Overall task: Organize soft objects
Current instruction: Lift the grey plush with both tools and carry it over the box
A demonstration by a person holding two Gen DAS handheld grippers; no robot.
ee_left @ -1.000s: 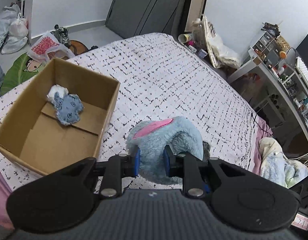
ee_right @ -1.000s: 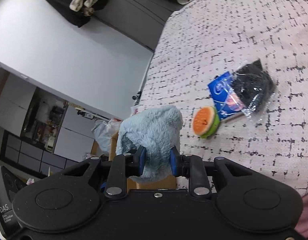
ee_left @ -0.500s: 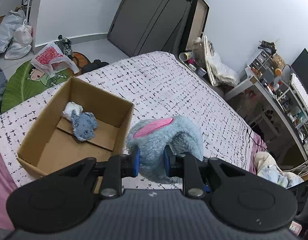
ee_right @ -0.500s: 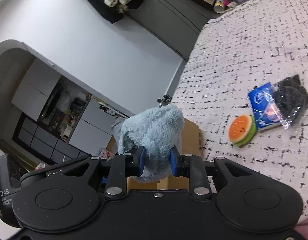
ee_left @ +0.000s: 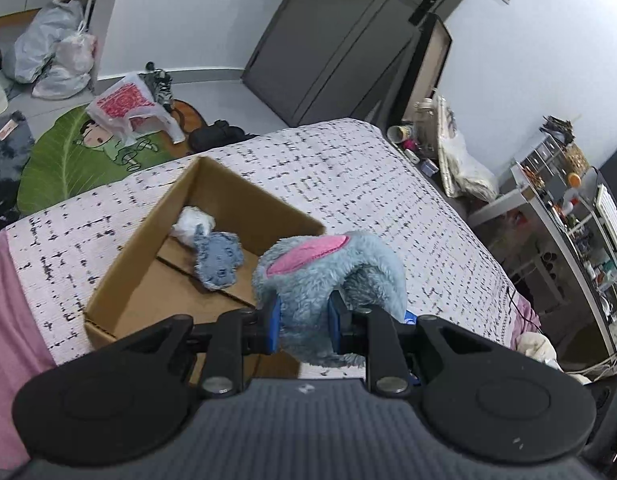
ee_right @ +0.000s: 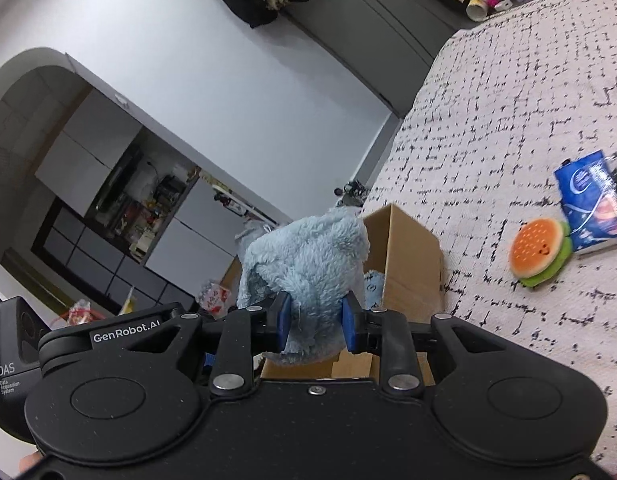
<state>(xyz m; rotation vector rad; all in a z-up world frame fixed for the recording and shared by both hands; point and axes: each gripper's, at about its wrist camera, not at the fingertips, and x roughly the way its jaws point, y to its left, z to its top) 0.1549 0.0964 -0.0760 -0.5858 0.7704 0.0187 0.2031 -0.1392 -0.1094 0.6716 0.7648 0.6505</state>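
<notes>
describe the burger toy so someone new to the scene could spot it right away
Start at the bed with the white, black-flecked cover, then find the open cardboard box on it. In the right wrist view, the burger toy lies on the cover to the right of the box, against a blue packet. It is the only round thing there: orange top with dots, green edge below.

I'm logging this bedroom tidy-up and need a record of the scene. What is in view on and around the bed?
blue plush toy: one, light blue with pink ear, clamped by both grippers beside the box
cardboard box: one, brown, open, on the bed
small plush: one, grey-blue, inside the box
white soft item: one, white, inside the box
burger toy: one, orange and green, on the bed
blue packet: one, beside the burger toy
bed: one, white cover with black marks
left gripper: shut on the plush
right gripper: shut on the plush
</notes>
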